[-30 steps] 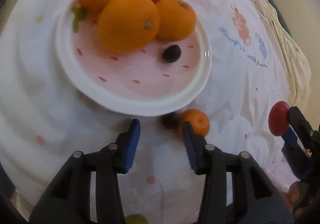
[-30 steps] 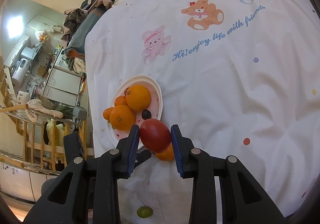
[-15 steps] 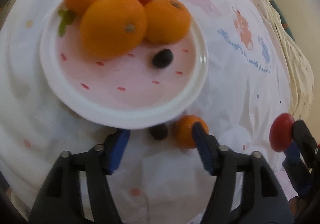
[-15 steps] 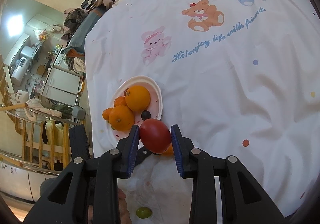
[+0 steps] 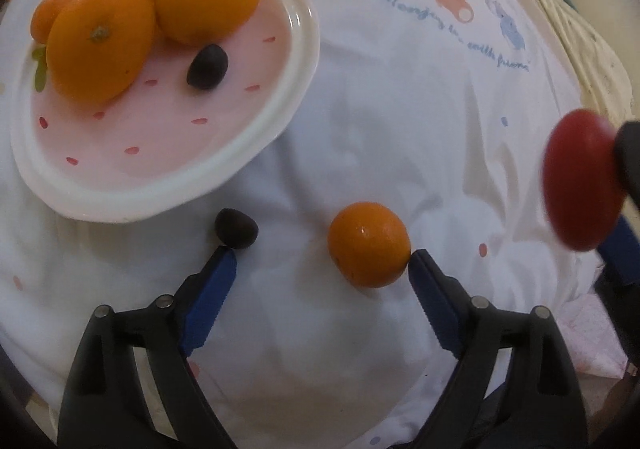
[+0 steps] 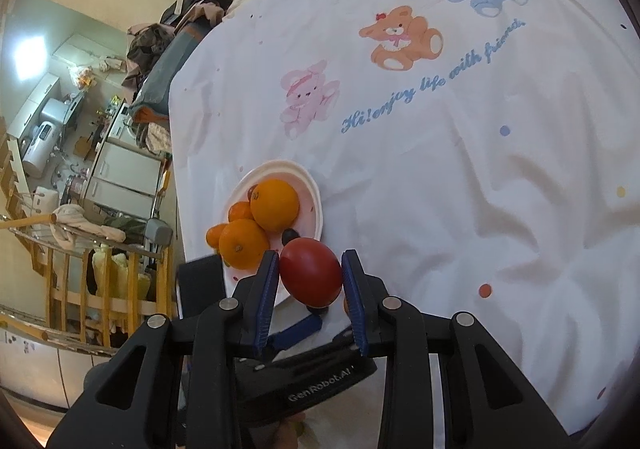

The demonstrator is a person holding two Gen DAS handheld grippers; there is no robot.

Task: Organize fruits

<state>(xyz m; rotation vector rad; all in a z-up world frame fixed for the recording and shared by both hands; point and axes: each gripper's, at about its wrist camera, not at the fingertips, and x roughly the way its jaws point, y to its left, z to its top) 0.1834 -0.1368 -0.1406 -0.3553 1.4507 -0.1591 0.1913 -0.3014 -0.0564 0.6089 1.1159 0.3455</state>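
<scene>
Plate (image 5: 280, 121) at 10 o'clock already holds oranges and a dark grape. Loose on the cloth: small orange (image 5: 368, 244), dark fruit (image 5: 236, 228). Left gripper (image 5: 322, 265) jaws apart, straddling both. Right gripper (image 6: 310, 279) clamped on red tomato (image 6: 311, 273), undelivered. Its far side hidden

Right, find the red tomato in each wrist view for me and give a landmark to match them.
Left wrist view: the red tomato sits at the far right edge, held in the right gripper.
Right wrist view: it is low and centre, clamped between the jaws.
Shared landmark: the plate of oranges, left of the tomato in both.
</scene>
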